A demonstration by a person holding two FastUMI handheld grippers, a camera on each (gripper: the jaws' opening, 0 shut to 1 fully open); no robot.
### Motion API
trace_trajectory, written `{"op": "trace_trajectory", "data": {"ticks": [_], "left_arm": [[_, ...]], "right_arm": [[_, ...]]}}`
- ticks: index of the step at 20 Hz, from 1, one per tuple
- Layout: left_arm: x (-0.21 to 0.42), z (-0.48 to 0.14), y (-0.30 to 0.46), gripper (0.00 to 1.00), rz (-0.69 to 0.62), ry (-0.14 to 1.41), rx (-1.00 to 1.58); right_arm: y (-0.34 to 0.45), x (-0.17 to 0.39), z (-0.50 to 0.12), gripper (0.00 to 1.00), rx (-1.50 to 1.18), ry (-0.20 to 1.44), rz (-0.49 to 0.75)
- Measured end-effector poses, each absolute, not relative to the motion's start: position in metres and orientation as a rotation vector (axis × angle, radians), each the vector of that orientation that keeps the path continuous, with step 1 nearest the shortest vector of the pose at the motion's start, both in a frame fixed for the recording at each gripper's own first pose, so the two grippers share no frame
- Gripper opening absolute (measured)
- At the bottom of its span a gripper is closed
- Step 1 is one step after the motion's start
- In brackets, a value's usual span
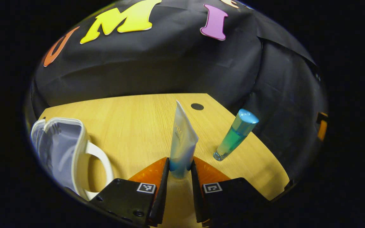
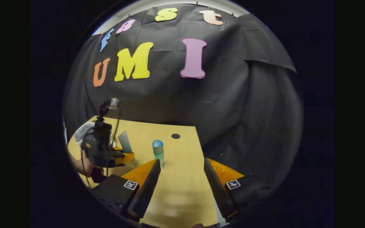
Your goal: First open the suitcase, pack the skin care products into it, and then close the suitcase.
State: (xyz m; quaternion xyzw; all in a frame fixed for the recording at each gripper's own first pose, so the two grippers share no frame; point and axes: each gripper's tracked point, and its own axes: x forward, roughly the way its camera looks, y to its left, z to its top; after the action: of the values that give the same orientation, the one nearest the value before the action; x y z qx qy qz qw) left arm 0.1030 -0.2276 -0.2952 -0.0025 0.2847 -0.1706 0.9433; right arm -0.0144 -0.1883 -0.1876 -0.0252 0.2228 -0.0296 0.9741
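Left gripper view, nearest part first: the left gripper point(image 1: 180, 169) stands at 6 o'clock with its two fingers drawn close together, and both press on the lower blue end of a white soft plastic tube with a blue bottom point(image 1: 182, 142). This tube stands nearly upright between the fingers, its flat sealed end pointing up. Under it is the light wooden table point(image 1: 131, 126). At about 8 o'clock, near the gripper, lies the small white suitcase with a white handle and a pale grey-blue inside point(image 1: 65, 148); its inside is visible, so it looks open, but the edge of the view cuts it. At about 3 o'clock from the tube, apart from it, a slim clear bottle with green liquid and a light blue cap point(image 1: 234, 136) stands on the table and appears tilted in this lens. Farther, at 12 o'clock, a small round black spot point(image 1: 197, 106) is on the table surface.

Right gripper view: the right gripper point(image 2: 182, 175) is at 6 o'clock, its fingers wide apart with nothing between them, over the bare table point(image 2: 182, 190). At 11 o'clock stands the bottle point(image 2: 158, 152). At 9 o'clock a hand point(image 2: 86, 166) holds the left gripper point(image 2: 128, 156) with the tube point(image 2: 124, 142), and the suitcase point(image 2: 82, 131) is behind it.
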Motion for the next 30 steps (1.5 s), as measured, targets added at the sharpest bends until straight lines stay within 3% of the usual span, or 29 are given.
{"op": "trace_trajectory", "data": {"ticks": [6, 11, 13, 14, 16, 19, 21, 23, 30], "left_arm": [[0.043, -0.235, -0.176, 0.40, -0.287, 0.592, -0.049], [0.017, -0.220, -0.121, 0.40, -0.189, 0.601, -0.064], [0.012, -0.217, -0.100, 0.40, -0.153, 0.601, -0.083], [0.009, -0.216, -0.089, 0.40, -0.127, 0.605, -0.097], [0.006, -0.215, -0.071, 0.40, -0.080, 0.606, -0.123], [0.007, -0.213, -0.043, 0.40, -0.035, 0.607, -0.103], [0.008, -0.208, -0.025, 0.40, -0.013, 0.602, -0.086], [0.011, -0.203, -0.009, 0.40, -0.004, 0.595, -0.072], [0.023, -0.214, 0.047, 0.40, -0.028, 0.640, -0.099]], "right_arm": [[-0.138, 0.046, -0.258, 0.81, 0.044, 0.489, 0.035], [-0.132, 0.084, -0.310, 0.81, 0.080, 0.557, -0.002], [-0.131, 0.095, -0.325, 0.77, 0.085, 0.579, -0.011], [-0.130, 0.100, -0.332, 0.70, 0.089, 0.591, -0.016], [-0.131, 0.103, -0.344, 0.64, 0.079, 0.623, -0.030], [-0.126, 0.109, -0.350, 0.64, 0.082, 0.641, -0.018], [-0.125, 0.112, -0.347, 0.50, 0.084, 0.637, -0.028], [-0.127, 0.114, -0.347, 0.43, 0.101, 0.640, -0.036], [-0.126, 0.106, -0.325, 0.35, 0.155, 0.666, -0.036]]}}
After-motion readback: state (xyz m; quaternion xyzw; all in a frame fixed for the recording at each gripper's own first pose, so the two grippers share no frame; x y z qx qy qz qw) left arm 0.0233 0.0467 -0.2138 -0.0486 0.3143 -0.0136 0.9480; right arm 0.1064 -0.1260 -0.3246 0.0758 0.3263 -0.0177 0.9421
